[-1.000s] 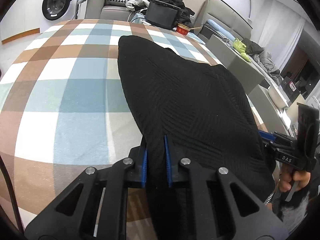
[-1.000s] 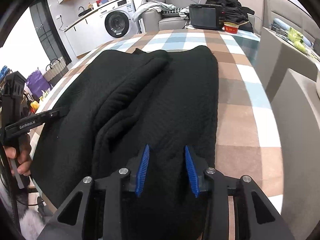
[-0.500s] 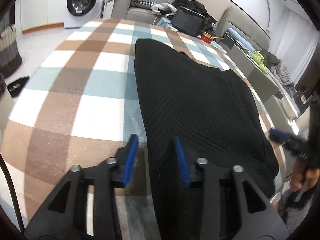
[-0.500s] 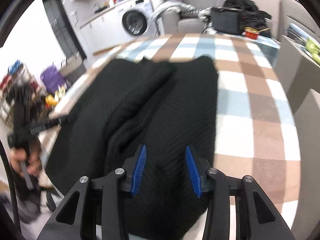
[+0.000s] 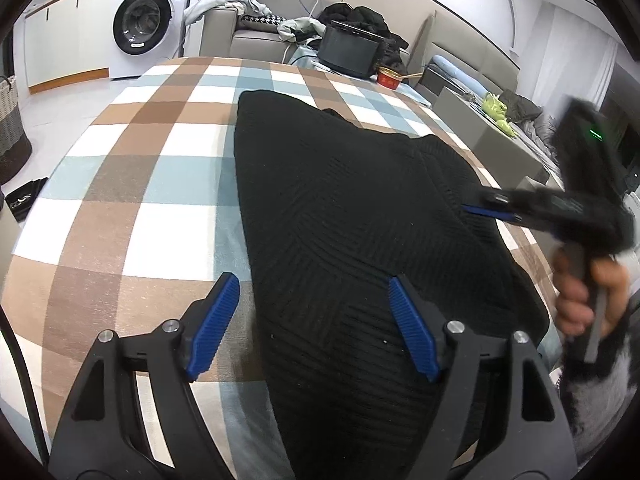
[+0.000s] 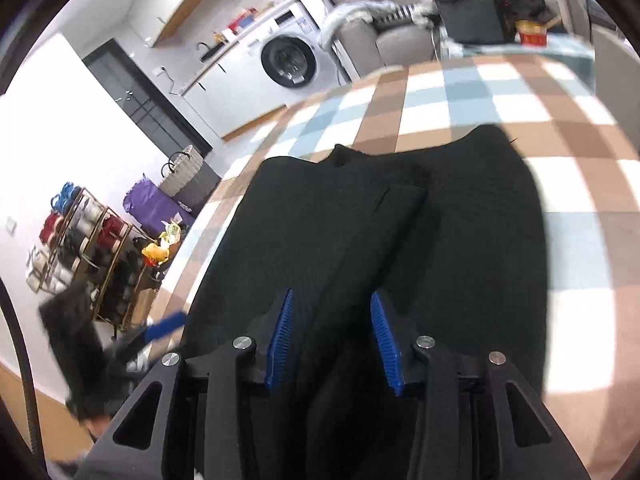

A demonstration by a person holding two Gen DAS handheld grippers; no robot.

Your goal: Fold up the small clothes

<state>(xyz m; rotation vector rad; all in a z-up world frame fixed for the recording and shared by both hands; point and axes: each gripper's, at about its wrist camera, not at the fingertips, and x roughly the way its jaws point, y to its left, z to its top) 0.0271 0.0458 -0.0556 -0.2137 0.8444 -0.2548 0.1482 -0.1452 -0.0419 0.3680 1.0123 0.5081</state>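
A black knit garment (image 5: 352, 216) lies folded lengthwise on the checked table (image 5: 152, 184); it also shows in the right wrist view (image 6: 400, 248) with a folded layer on its left half. My left gripper (image 5: 314, 312) is wide open above the garment's near left edge and holds nothing. My right gripper (image 6: 332, 320) is open above the garment's near end, empty. The right gripper also appears blurred at the right of the left wrist view (image 5: 500, 214), over the garment's right edge.
A washing machine (image 5: 144, 32) and a sofa with clothes (image 5: 256, 28) stand beyond the table. A black box (image 5: 348, 50) and a red bowl (image 5: 390, 77) sit at the far table end. A shoe rack (image 6: 92, 248) and a basket (image 6: 184, 172) stand on the floor at left.
My left gripper let go of the garment's near edge and opened wide. My right gripper stayed open and lifted back over the near end. The garment now lies flat.
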